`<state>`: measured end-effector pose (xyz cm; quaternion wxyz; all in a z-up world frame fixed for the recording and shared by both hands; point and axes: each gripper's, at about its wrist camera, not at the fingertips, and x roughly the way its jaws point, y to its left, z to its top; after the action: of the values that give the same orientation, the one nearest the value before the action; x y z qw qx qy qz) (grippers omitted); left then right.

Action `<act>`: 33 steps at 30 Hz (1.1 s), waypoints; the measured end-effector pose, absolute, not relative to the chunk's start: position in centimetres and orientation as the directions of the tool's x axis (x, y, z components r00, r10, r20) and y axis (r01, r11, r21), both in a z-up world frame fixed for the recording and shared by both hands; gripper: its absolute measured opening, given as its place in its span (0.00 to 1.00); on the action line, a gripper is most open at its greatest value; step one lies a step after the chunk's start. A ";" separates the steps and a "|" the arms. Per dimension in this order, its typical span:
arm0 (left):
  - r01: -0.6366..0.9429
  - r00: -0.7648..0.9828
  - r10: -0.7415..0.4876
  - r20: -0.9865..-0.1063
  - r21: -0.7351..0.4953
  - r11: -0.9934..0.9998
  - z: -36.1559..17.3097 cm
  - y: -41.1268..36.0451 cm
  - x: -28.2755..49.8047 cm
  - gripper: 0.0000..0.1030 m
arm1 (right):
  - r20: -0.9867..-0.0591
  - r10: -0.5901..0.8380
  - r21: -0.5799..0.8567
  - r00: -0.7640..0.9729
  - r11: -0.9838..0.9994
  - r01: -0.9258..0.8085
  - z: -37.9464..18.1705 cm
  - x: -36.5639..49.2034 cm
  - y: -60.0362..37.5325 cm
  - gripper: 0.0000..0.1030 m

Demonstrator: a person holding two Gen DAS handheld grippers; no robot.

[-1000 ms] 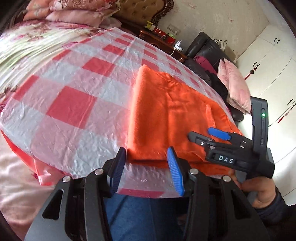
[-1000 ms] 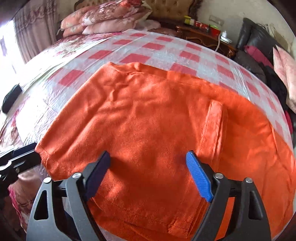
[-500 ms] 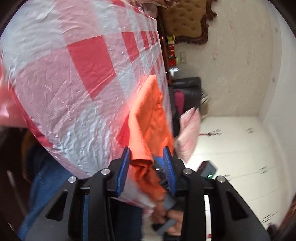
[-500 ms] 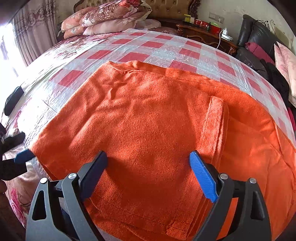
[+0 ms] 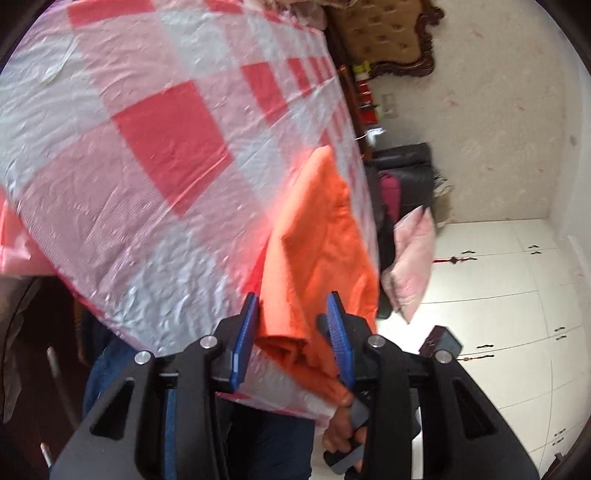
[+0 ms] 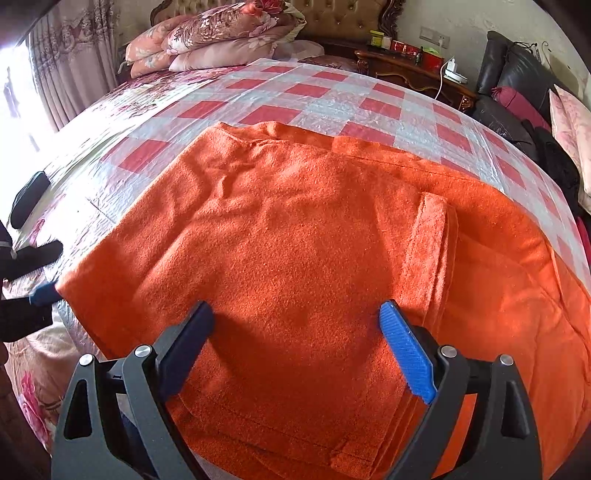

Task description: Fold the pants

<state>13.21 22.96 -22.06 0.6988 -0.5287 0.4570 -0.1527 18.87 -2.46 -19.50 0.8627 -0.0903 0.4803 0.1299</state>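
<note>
Rolled hard onto its side since a sec ago, the left gripper (image 5: 291, 334) now sits at the pants' (image 6: 295, 258) near-left corner w/ the folded edge between its blue pads; a sec ago that edge lay flat just ahead of the pads. Jaws have narrowed in that sec, then stayed about the same. Cloth fills most of the gap and seems to touch both pads, but whether it's truly pinched I can't tell. Right gripper (image 6: 295, 343) hasn't shifted; it hovers over the near edge of the pants w/ jaws wide apart, widened a bit more, nothing held.

Pants are orange, fuzzy, already folded at least once, lying flat on the checked cover (image 6: 317, 96) at the near side of the bed, a cuff band showing on the right.

To do this step well, I'd say: get all stacked layers inside the left pads before lifting, else the bottom layer stays behind. Right side should take the matching corner, so the edge comes up even. Cover is thin, crinkly plastic, prob. slippery, so keep it out of the bite.

Room: pillows (image 6: 221, 40) piled at the padded headboard (image 5: 384, 33), a dark nightstand (image 6: 413, 70) w/ small items, a black chair w/ clothes, white cupboards (image 5: 498, 295).
</note>
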 end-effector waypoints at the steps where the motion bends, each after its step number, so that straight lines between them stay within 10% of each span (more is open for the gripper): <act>1: -0.299 0.517 -0.705 -0.486 -0.874 0.383 -22.5 22.8 13.0 0.31 | -0.853 0.137 -0.032 0.504 0.950 -0.312 -19.5 18.9 -2.5 0.87; 13: -0.277 0.534 -0.638 -0.554 -0.828 0.488 -21.0 21.5 16.5 0.32 | -0.852 0.143 -0.029 0.504 0.948 -0.318 -19.5 19.0 -2.6 0.87; 16: -0.263 0.530 -0.564 -0.633 -0.755 0.601 -20.6 20.6 16.5 0.11 | -0.852 0.143 -0.029 0.504 0.948 -0.317 -19.5 19.0 -2.5 0.87; 25: -0.087 0.614 -0.370 -0.698 -0.525 0.847 -16.3 17.3 14.8 0.08 | -0.873 0.138 -0.021 0.467 0.948 -0.318 -19.4 19.5 -2.5 0.87; 33: -0.026 0.649 -0.249 -0.719 -0.348 0.937 -14.9 14.8 14.1 0.08 | -0.889 0.353 0.260 0.291 0.913 -0.315 -14.1 26.0 -0.9 0.84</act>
<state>14.14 14.76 -14.90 0.8928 -0.1660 0.4142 -0.0625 25.97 -0.94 -14.05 0.8032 0.0171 0.5580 0.2081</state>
